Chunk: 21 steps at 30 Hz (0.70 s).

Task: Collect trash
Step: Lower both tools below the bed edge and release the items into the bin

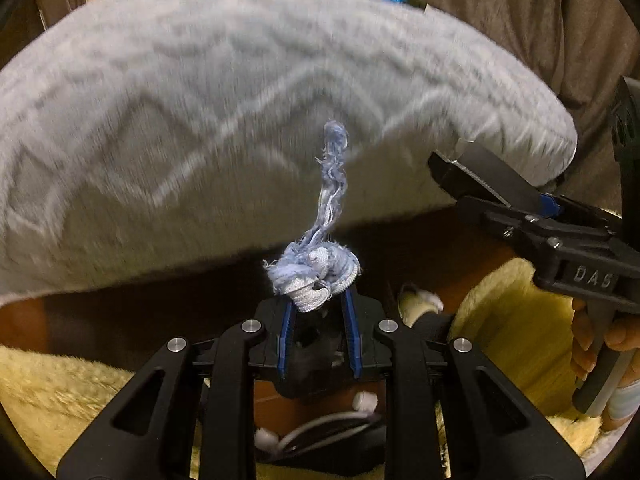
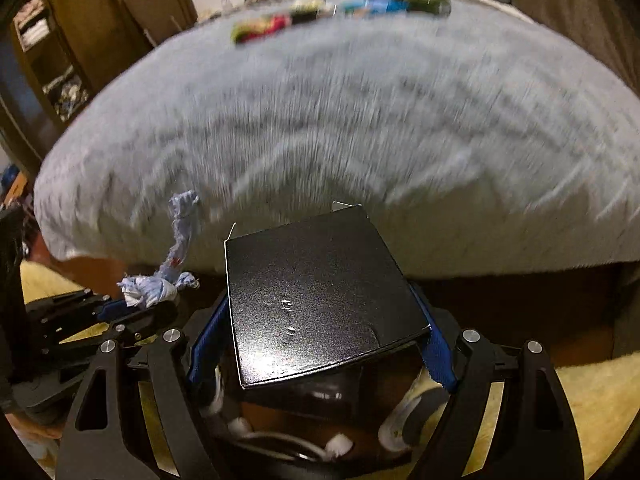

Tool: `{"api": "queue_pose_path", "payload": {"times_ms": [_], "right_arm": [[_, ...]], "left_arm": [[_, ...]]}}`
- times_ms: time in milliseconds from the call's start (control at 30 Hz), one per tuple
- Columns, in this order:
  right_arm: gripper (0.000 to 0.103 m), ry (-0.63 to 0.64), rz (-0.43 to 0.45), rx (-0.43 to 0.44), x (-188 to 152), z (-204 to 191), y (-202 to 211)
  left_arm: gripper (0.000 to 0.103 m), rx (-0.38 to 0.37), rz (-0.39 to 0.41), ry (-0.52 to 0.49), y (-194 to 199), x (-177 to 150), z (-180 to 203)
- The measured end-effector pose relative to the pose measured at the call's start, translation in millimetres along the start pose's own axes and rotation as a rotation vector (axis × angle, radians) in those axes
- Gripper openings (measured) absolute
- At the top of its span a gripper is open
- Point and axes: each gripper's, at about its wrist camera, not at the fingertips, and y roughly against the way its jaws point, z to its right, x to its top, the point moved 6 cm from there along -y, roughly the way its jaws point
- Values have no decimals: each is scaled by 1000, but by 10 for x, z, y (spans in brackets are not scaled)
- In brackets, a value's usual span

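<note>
My left gripper [image 1: 318, 300] is shut on a frayed light-blue cloth scrap [image 1: 316, 268], whose loose tail [image 1: 334, 176] stands up in front of the grey bed. The scrap also shows at the left of the right wrist view [image 2: 150, 290], held in the left gripper [image 2: 132, 304]. My right gripper [image 2: 326, 320] is shut on a flat black cardboard box [image 2: 316, 300], held by its two side edges. In the left wrist view the box [image 1: 492, 178] and right gripper [image 1: 472, 184] come in from the right, beside the scrap. Both are held off the bed, above the floor.
A bed with a grey patterned blanket [image 1: 240, 100] fills the view ahead; colourful items [image 2: 340, 10] lie at its far side. A yellow fluffy rug [image 1: 520, 320] and slippers [image 1: 420, 300] are on the brown floor below. Shelves [image 2: 44, 56] stand at far left.
</note>
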Motion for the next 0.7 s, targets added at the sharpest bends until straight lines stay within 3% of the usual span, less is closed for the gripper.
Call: {"api": "queue_pose_path", "payload": {"times_ms": [467, 567, 633, 700], "right_arm": [[82, -90, -217, 31, -381, 92, -750], [83, -103, -245, 50, -374, 67, -842], [83, -111, -251, 66, -355, 54, -867], [84, -118, -253, 78, -347, 40, -886]], "left_arm": [[23, -11, -213, 49, -726, -377, -124], [27, -18, -236, 48, -785, -409, -126], [39, -19, -240, 43, -812, -418, -120], [46, -13, -239, 34, -828, -419, -95]]}}
